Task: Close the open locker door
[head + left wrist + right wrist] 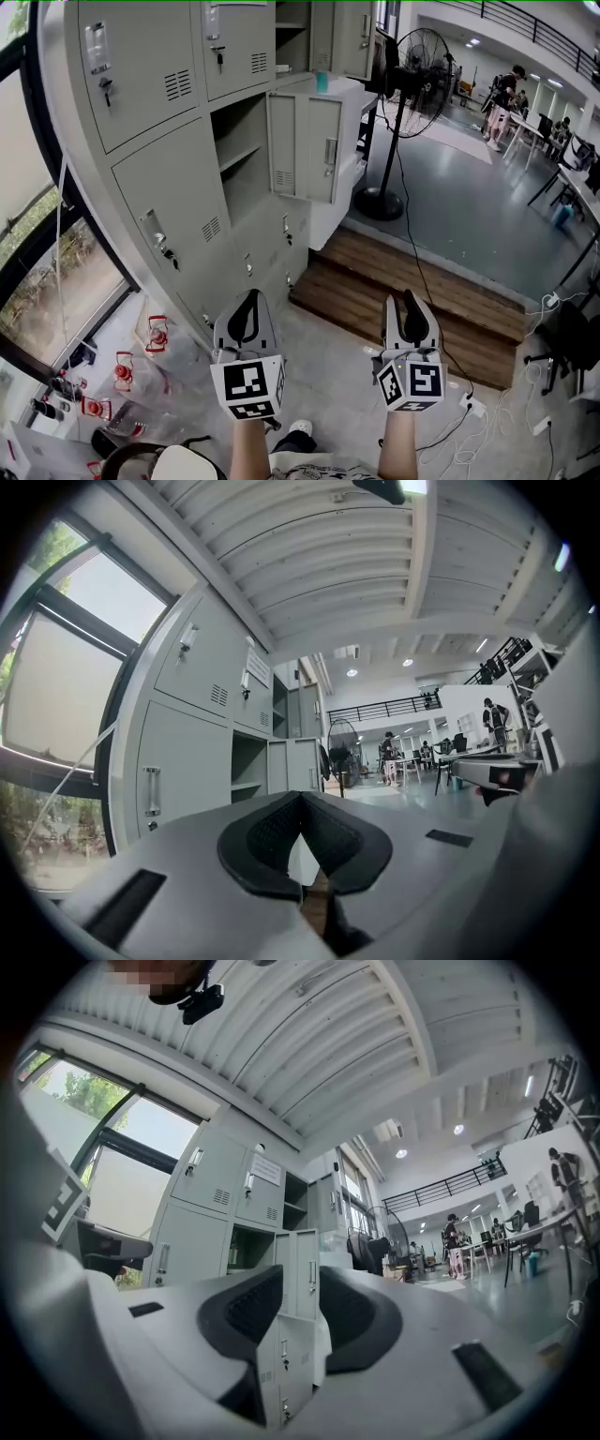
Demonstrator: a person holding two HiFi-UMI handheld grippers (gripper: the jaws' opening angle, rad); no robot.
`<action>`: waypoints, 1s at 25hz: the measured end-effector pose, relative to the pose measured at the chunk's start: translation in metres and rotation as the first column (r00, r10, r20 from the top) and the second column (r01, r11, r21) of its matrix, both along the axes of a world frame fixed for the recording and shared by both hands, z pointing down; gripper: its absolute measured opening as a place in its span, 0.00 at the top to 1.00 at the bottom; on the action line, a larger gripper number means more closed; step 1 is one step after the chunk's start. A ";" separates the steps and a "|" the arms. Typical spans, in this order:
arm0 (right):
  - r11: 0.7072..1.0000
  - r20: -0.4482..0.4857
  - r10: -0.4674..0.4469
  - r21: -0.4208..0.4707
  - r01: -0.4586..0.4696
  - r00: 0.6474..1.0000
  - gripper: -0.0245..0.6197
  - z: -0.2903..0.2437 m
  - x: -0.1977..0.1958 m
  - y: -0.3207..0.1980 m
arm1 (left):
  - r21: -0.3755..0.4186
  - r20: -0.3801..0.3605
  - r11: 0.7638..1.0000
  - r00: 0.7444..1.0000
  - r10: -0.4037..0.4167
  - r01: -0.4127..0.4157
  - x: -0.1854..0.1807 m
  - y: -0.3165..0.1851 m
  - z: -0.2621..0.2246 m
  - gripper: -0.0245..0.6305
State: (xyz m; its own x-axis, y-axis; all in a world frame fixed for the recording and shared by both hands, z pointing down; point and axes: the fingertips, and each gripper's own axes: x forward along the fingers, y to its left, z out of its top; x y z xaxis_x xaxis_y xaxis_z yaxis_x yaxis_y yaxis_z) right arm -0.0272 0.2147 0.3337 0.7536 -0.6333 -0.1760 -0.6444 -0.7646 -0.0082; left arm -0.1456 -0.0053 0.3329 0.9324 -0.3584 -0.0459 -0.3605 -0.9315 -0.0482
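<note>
Locker door [305, 145] hangs open, the right hand-held gripper [401, 309] spread empty, the left hand-held gripper [247, 302] clenched empty.

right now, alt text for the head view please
A tall grey metal locker bank fills the left, with one grey locker door swung open. At the bottom, the left hand-held gripper, jaws together, and the right hand-held gripper, jaws apart, point toward it, both empty, not touching it; a black pedestal fan stands beyond.
</note>
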 end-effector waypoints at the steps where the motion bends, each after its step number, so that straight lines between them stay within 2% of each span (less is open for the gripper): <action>1: 1.000 0.001 0.001 0.001 -0.001 1.000 0.77 0.000 0.005 -0.004 | 0.002 -0.001 1.000 1.000 0.004 -0.004 0.006 -0.004 0.000 0.96; 15: 1.000 0.018 -0.006 0.006 0.006 1.000 0.77 0.009 0.056 -0.073 | 0.029 0.010 0.999 1.000 0.029 -0.029 0.063 -0.065 0.001 0.96; 25: 0.999 0.064 -0.026 -0.021 0.028 0.998 0.77 0.029 0.093 -0.106 | -0.004 0.048 1.000 0.999 0.014 -0.014 0.101 -0.095 0.021 0.96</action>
State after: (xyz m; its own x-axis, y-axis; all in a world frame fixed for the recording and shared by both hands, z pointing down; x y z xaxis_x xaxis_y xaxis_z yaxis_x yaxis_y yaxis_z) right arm 0.0660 0.1088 0.3627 0.7453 -0.6569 -0.1139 -0.6637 -0.7473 -0.0336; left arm -0.0444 -0.1000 0.3539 0.9385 -0.3454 0.0003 -0.3447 -0.9367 -0.0622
